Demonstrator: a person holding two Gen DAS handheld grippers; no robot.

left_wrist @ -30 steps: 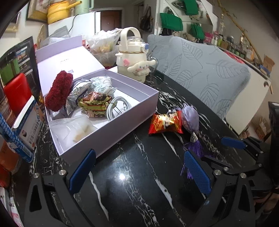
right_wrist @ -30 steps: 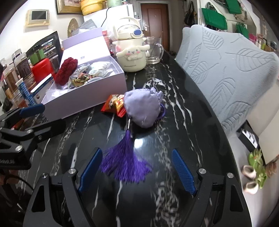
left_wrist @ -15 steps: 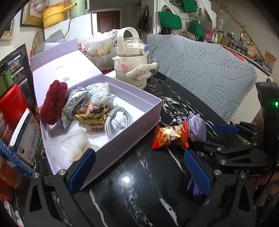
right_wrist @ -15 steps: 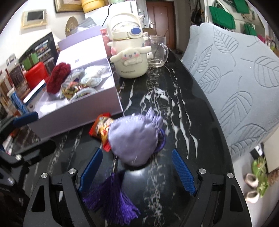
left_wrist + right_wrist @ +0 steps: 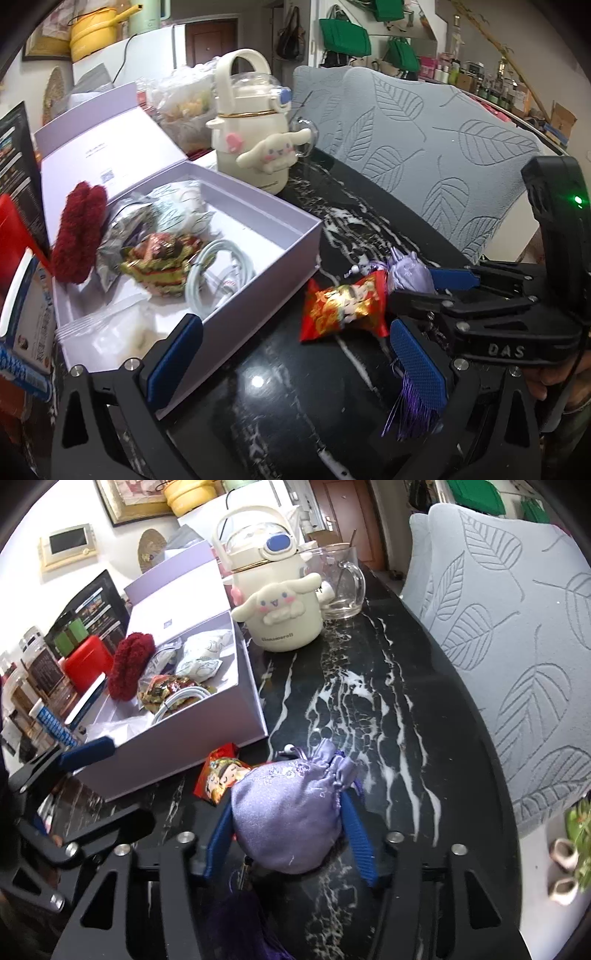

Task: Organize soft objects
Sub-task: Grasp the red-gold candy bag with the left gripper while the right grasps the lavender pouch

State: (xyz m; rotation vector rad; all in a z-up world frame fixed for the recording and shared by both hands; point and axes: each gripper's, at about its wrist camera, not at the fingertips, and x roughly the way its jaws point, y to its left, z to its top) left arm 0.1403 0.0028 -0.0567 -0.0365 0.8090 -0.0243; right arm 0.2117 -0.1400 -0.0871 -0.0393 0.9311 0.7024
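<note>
The right gripper (image 5: pixel 291 834) has its jaws pinched on the lavender sachet (image 5: pixel 288 812), ready for lifting toward the box (image 5: pixel 258 258); the left gripper (image 5: pixel 295 354) hangs wide open, empty.

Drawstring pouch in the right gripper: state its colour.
Lavender pouch, dark purple tassel; right wrist view.

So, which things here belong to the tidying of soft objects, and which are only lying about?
Belong to the job:
purple pouch, clamped in the right hand-held gripper
red snack packet on the table
open box holding a red fluffy thing
left hand-held gripper, open

Lying about:
cream bottle
glass mug
grey cushion
</note>
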